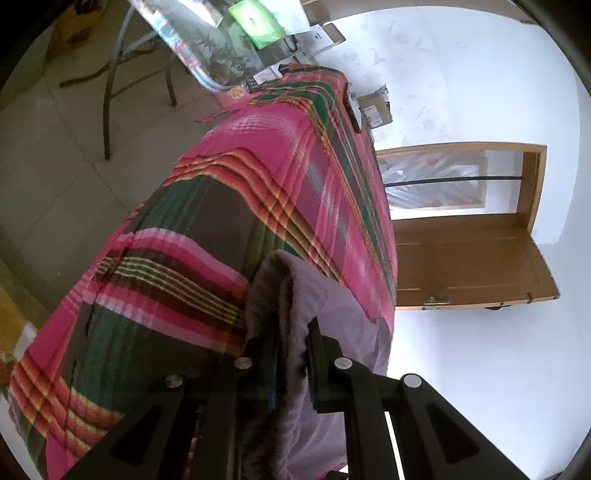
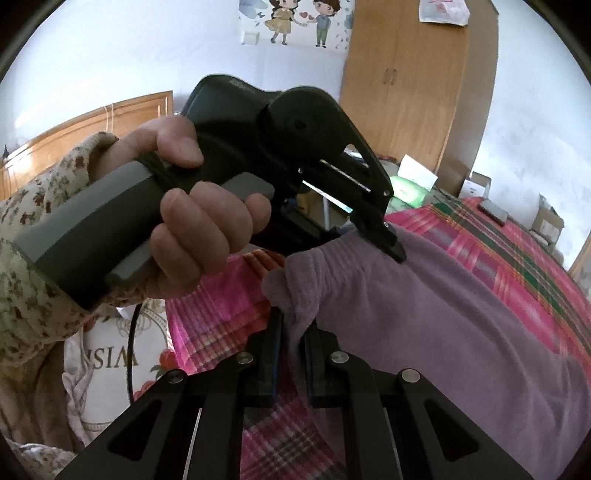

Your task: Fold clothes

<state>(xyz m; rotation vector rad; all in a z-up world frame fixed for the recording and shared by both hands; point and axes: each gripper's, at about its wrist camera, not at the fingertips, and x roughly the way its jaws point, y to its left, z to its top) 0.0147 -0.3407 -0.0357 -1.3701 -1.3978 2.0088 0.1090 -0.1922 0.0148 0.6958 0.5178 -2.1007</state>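
A lilac fleece garment (image 2: 424, 314) lies over a bed covered by a pink, green and brown plaid sheet (image 1: 229, 206). My left gripper (image 1: 291, 343) is shut on a bunched edge of the lilac garment (image 1: 291, 288), which hangs down between its fingers. My right gripper (image 2: 293, 328) is shut on another corner of the same garment. In the right wrist view the left gripper (image 2: 391, 243) shows from the side, held by a hand (image 2: 199, 225) in a floral sleeve, its tips pinching the garment's upper edge close to my right gripper.
A metal-legged table (image 1: 207, 48) with a green packet (image 1: 255, 22) and boxes stands past the bed's far end. A wooden door (image 1: 469, 236) and wardrobe (image 2: 413, 81) line the white walls. A dark phone-like object (image 2: 493, 211) lies on the sheet. A printed pillow (image 2: 110, 362) sits low left.
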